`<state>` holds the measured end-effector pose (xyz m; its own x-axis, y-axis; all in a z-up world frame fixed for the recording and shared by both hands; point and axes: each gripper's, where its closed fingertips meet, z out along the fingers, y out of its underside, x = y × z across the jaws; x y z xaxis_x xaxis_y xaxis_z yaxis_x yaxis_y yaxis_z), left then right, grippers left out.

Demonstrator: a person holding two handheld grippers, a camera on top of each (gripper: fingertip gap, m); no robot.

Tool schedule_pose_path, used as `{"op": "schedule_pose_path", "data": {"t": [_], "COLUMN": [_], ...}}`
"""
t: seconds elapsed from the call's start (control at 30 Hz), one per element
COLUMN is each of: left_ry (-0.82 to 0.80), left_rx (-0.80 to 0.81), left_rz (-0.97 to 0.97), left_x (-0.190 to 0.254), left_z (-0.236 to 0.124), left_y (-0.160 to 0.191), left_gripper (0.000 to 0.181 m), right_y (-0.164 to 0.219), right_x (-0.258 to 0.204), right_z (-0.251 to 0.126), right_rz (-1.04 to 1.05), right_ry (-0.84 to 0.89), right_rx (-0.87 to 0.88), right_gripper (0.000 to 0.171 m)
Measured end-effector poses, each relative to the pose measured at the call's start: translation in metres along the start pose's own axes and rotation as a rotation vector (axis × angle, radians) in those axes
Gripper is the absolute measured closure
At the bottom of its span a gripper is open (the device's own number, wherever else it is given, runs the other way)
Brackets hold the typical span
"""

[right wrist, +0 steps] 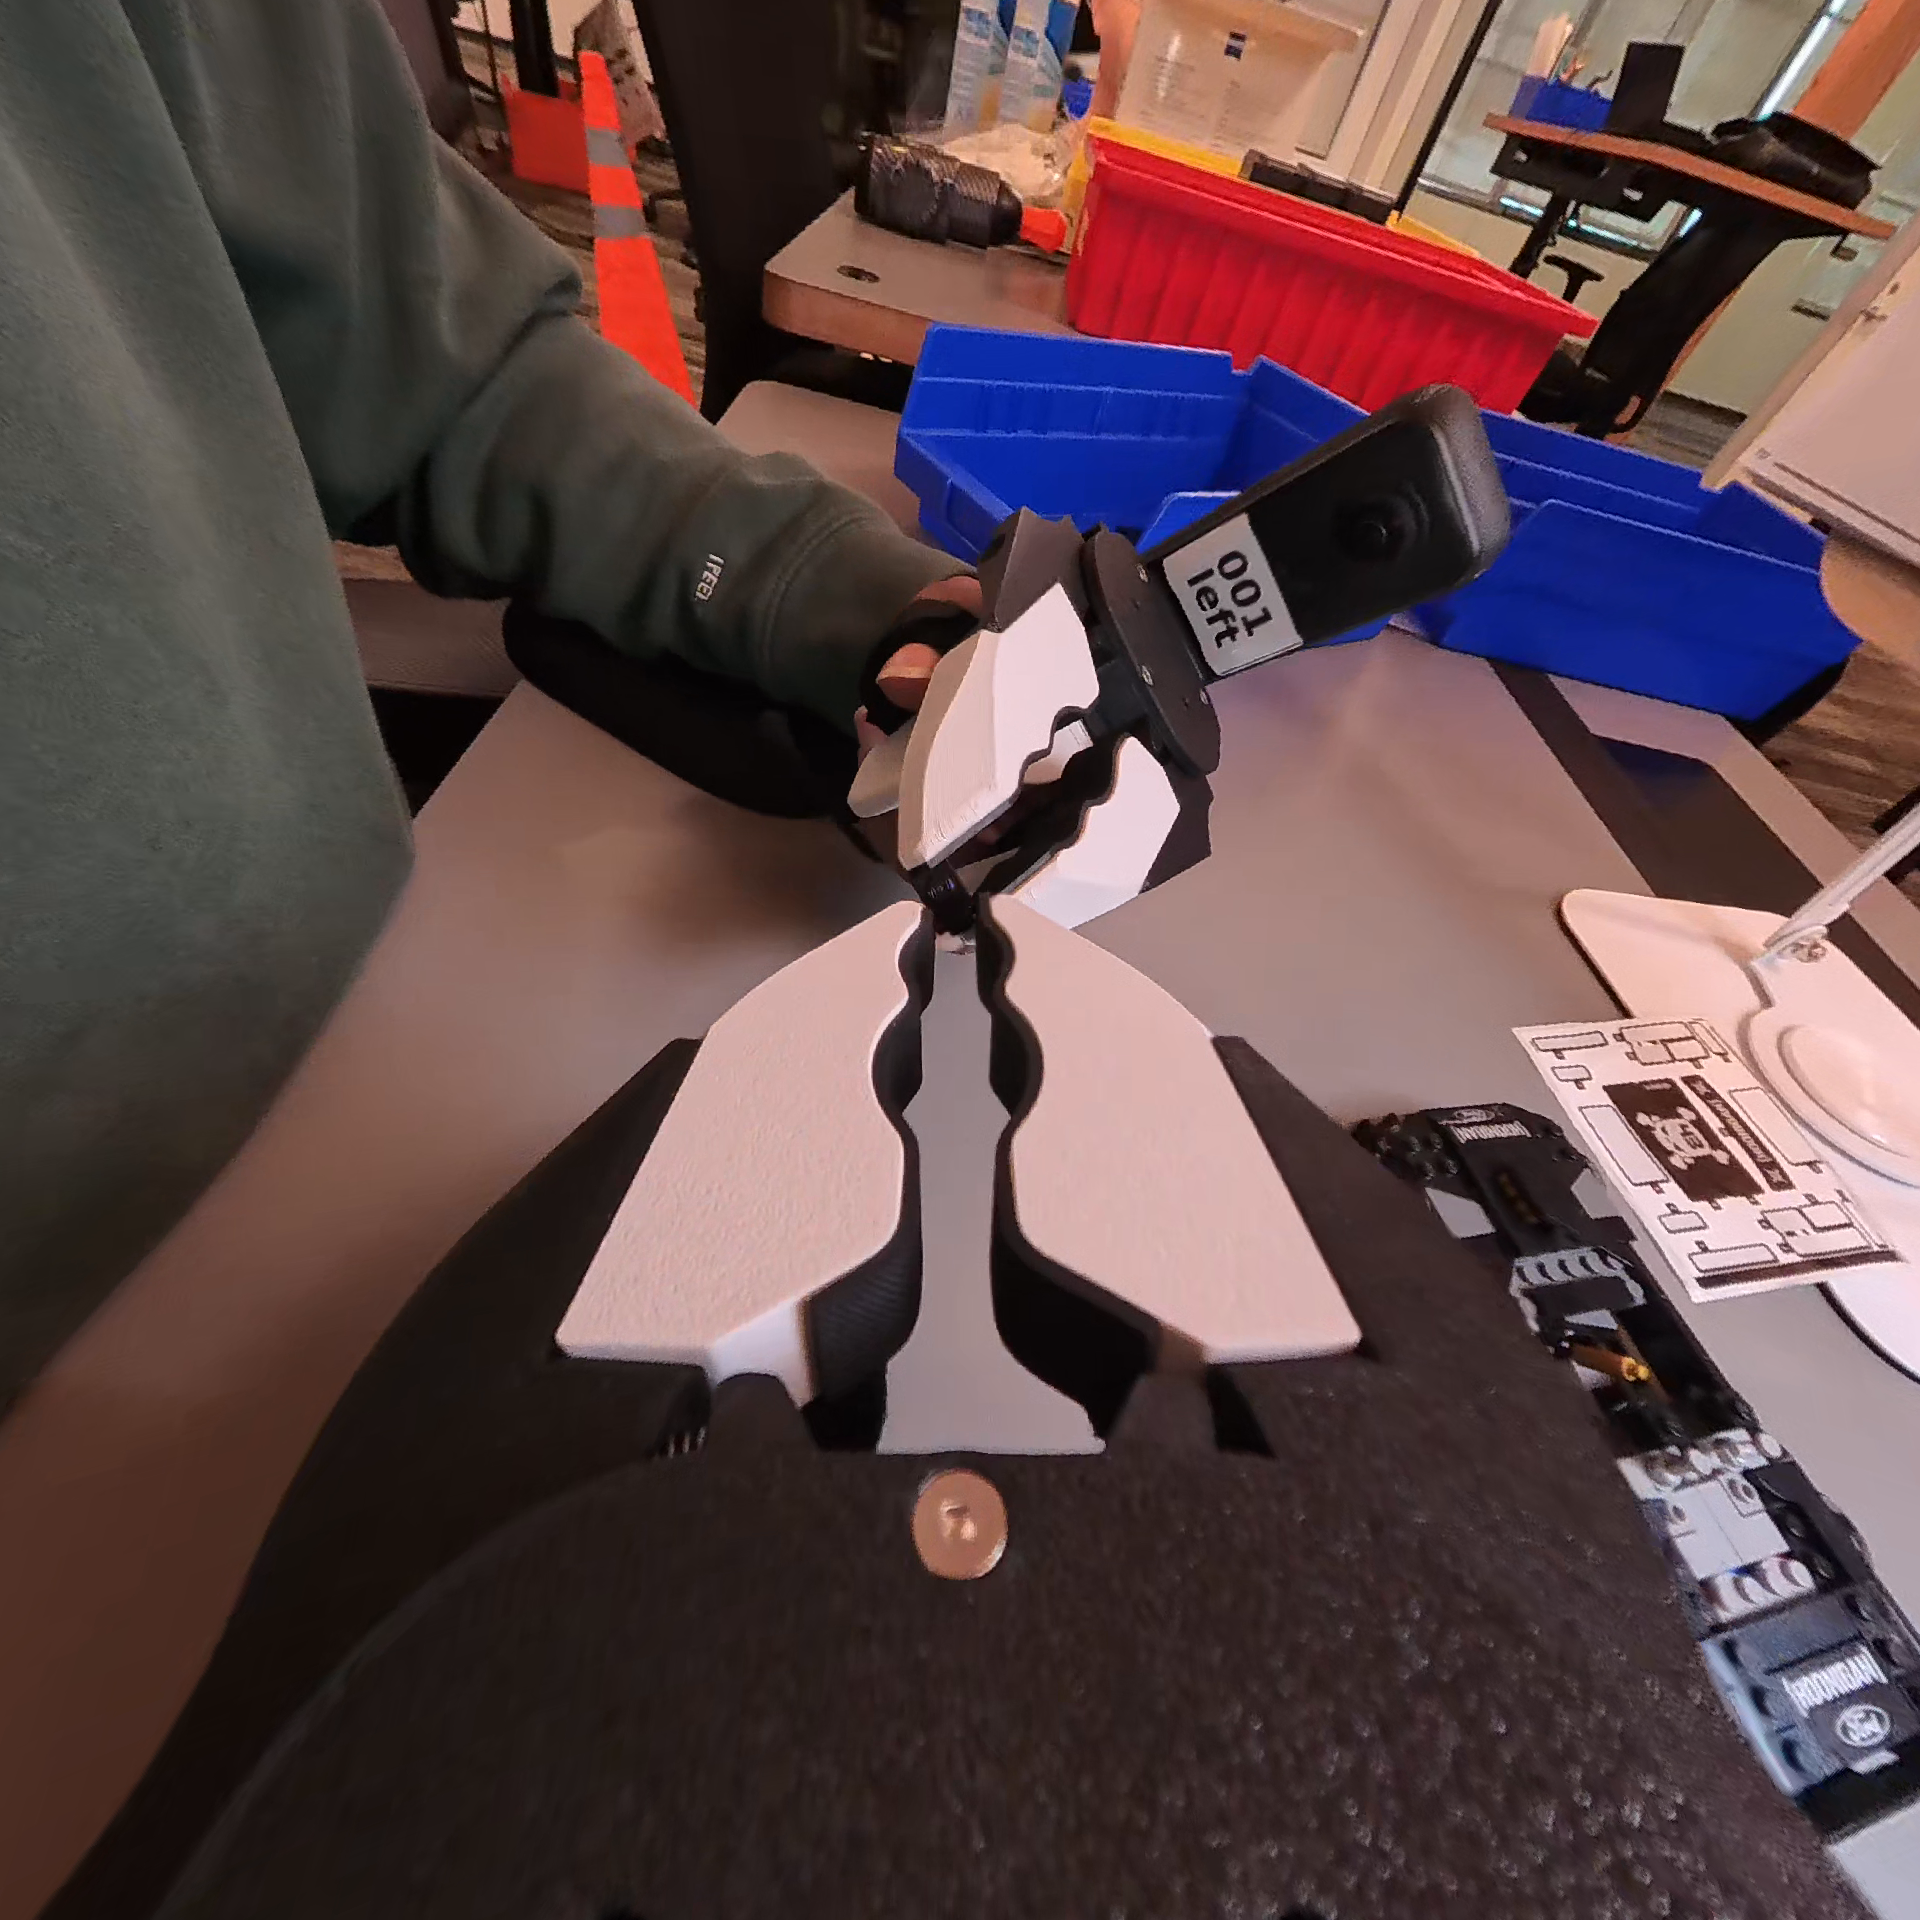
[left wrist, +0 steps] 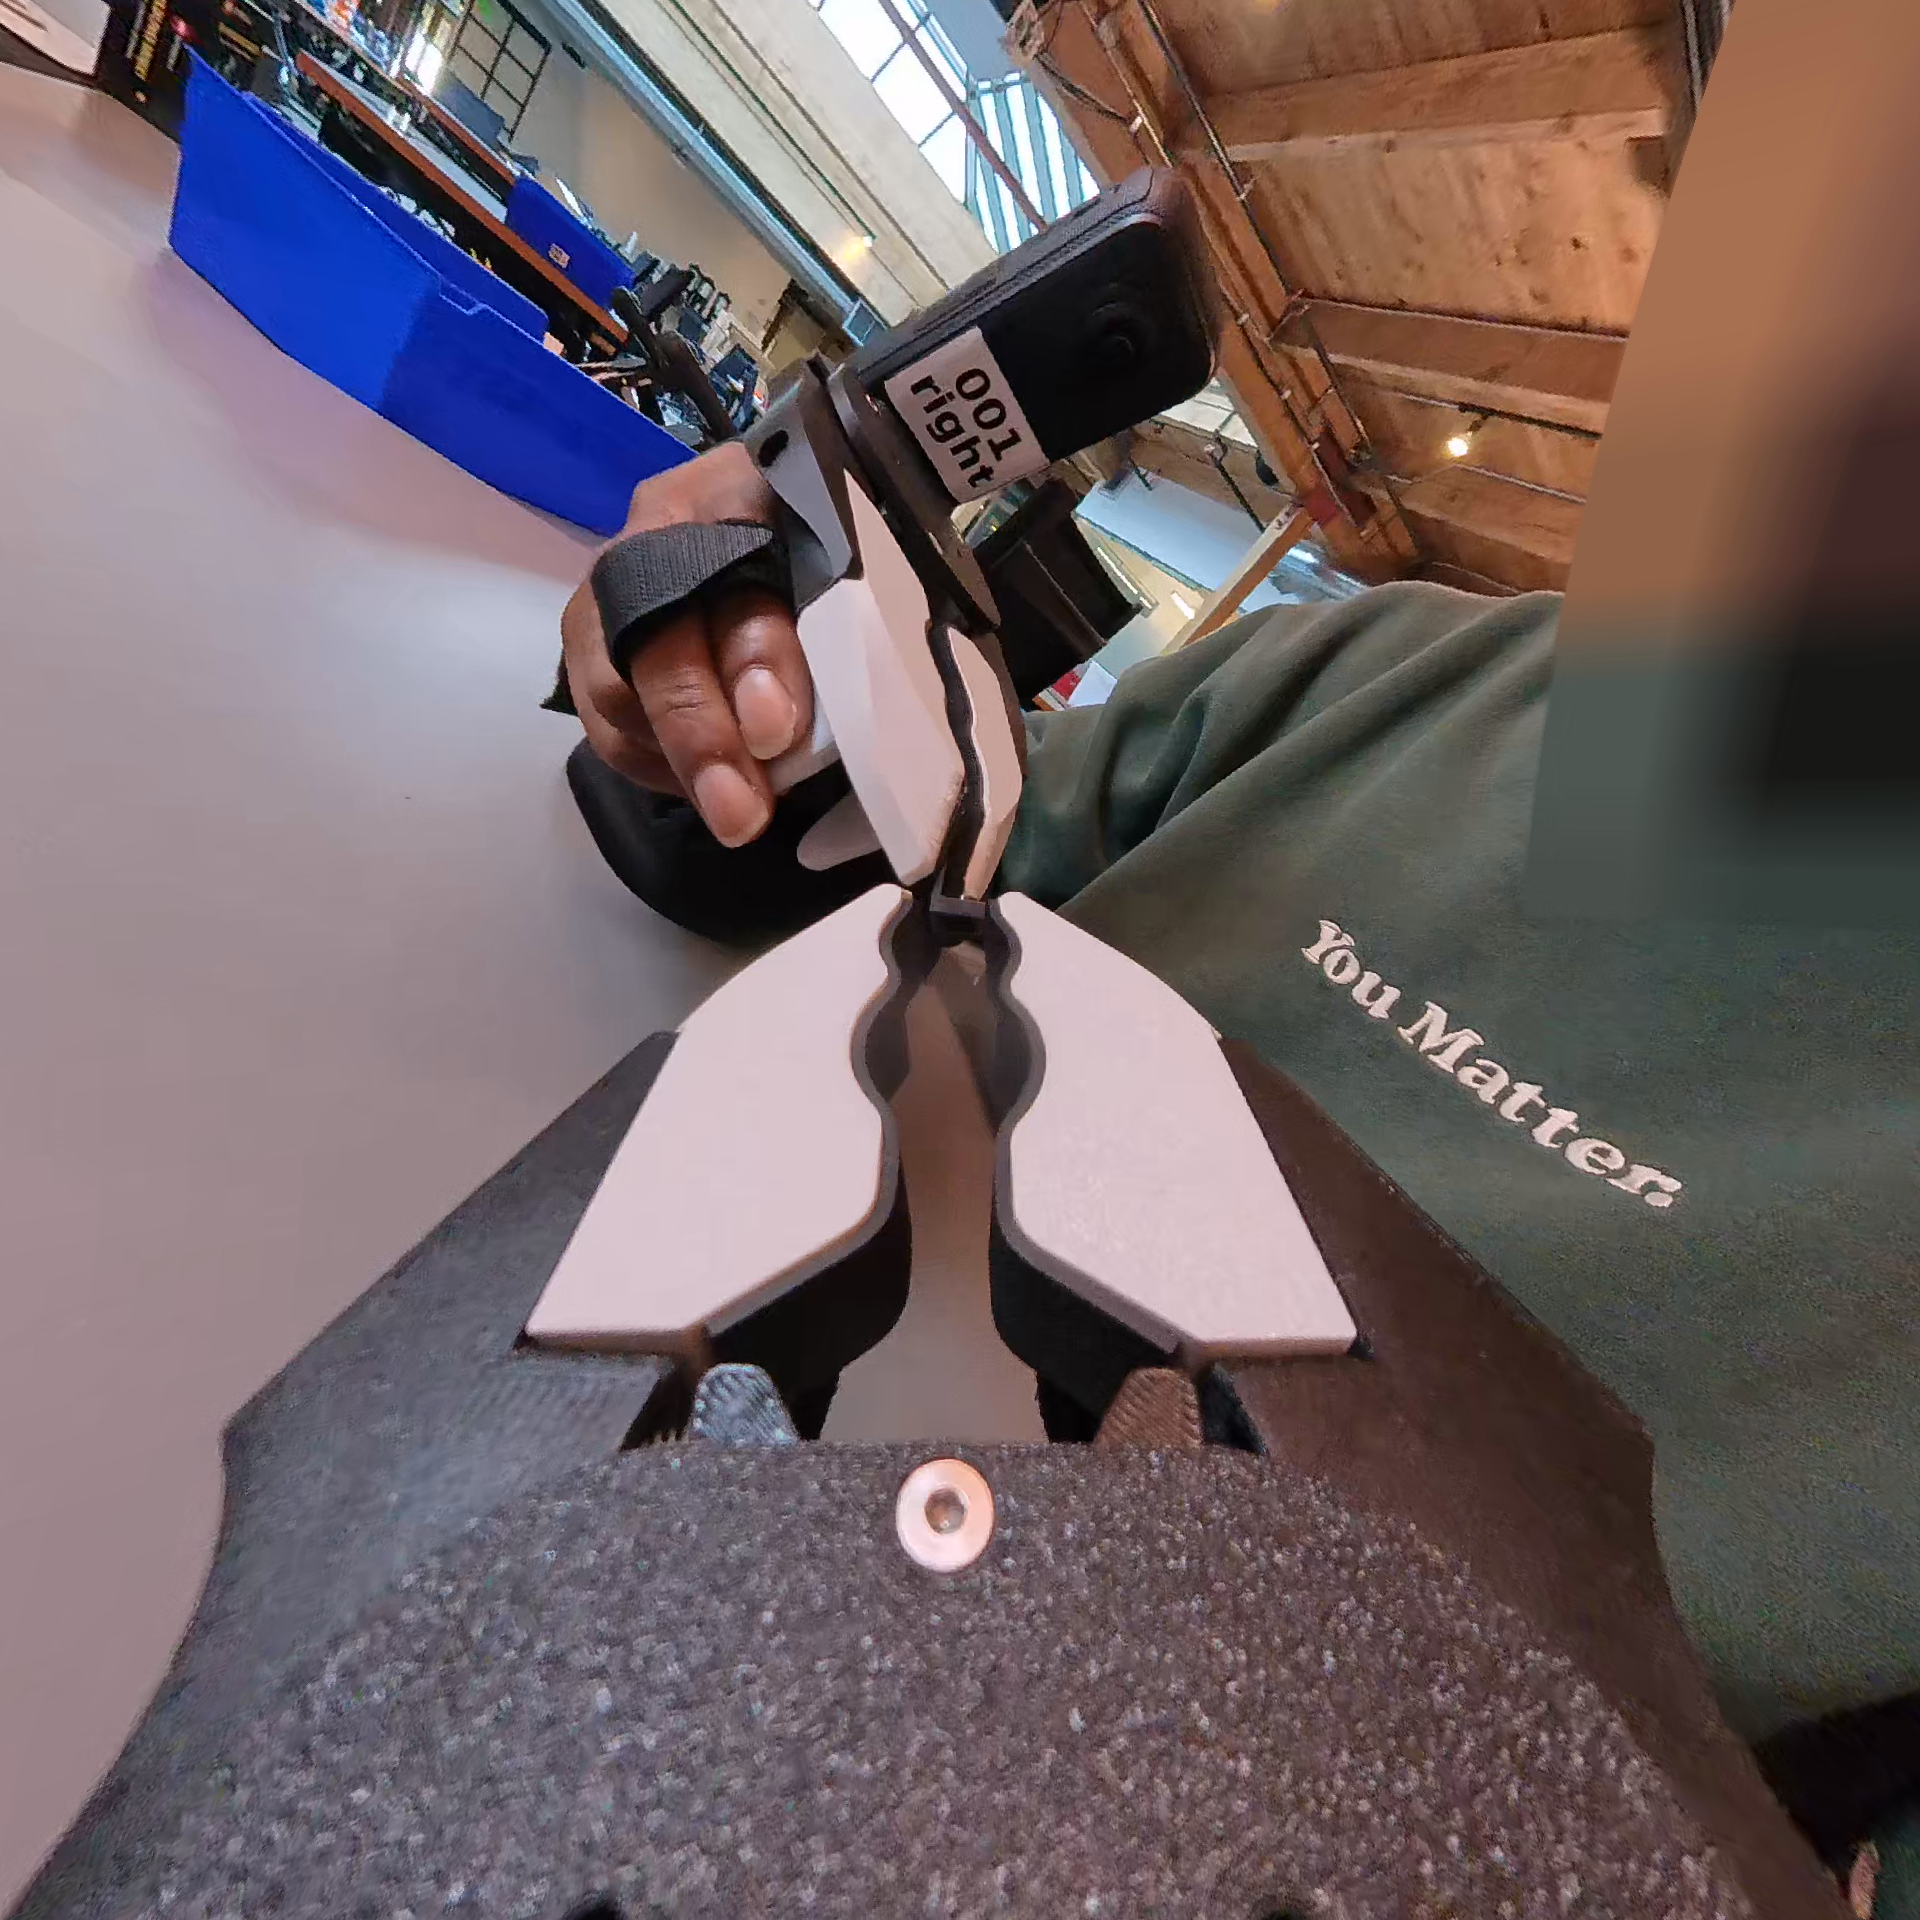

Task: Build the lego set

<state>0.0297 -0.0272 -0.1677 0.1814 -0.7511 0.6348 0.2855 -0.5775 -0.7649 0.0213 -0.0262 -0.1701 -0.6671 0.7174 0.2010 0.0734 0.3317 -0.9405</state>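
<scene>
Black textured housing fills the bottom of each wrist view, with the white fingers reaching forward from it. Tip to tip, the left gripper [left wrist: 951, 920] and the right gripper [right wrist: 951, 930] meet above the grey table [left wrist: 260, 831], and a small black lego piece [left wrist: 954, 914] sits exactly where the four tips converge. In the left wrist view the right gripper's tips are pressed tight on that piece from above, while the left fingers [left wrist: 769, 1132] narrow to a slim gap around it; both pairs appear clamped on the same piece, though it is too small to tell its shape. In the right wrist view a pale bit shows just under the black piece.

To the right of the right gripper, a partly built black lego model [right wrist: 1662, 1382] lies on the table, close beside a white sticker sheet [right wrist: 1704, 1153]. Blue bins [right wrist: 1143, 436] stand at the far edge of the table, well apart from the grippers, with a red bin [right wrist: 1299, 281] behind them. A green sleeve [right wrist: 582, 520] leads to the hand holding the left gripper.
</scene>
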Motion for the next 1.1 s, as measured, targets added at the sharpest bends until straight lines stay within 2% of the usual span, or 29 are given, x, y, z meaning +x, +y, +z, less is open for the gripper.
{"op": "schedule_pose_path", "data": {"t": [0.17,0.4,0.5,0.8,0.9,1.1], "left_ry": [-0.17,-0.607,-0.677,-0.675,-0.631,-0.434], "left_rx": [-0.011,-0.197,-0.265,-0.295,-0.231,-0.046], "left_rz": [0.082,0.54,0.616,0.622,0.595,0.468], "left_x": [-0.019,-0.047,-0.053,-0.055,-0.049,-0.026], "left_z": [-0.007,-0.021,-0.021,-0.02,-0.018,-0.009], "left_y": [-0.003,-0.002,0.002,0.007,0.001,-0.012], "left_gripper": [0.168,0.164,0.165,0.173,0.173,0.173], "right_y": [0.015,0.043,0.047,0.047,0.038,0.017], "right_x": [0.016,0.031,0.031,0.028,0.028,0.023], "right_z": [-0.001,0.002,0.005,0.01,0.007,0.001], "right_rz": [0.146,0.443,0.472,0.496,0.468,0.381], "right_ry": [0.054,0.074,0.074,0.062,0.038,-0.016], "right_rx": [-0.095,-0.196,-0.208,-0.205,-0.135,0.003], "right_gripper": [0.164,0.164,0.164,0.164,0.164,0.157]}}
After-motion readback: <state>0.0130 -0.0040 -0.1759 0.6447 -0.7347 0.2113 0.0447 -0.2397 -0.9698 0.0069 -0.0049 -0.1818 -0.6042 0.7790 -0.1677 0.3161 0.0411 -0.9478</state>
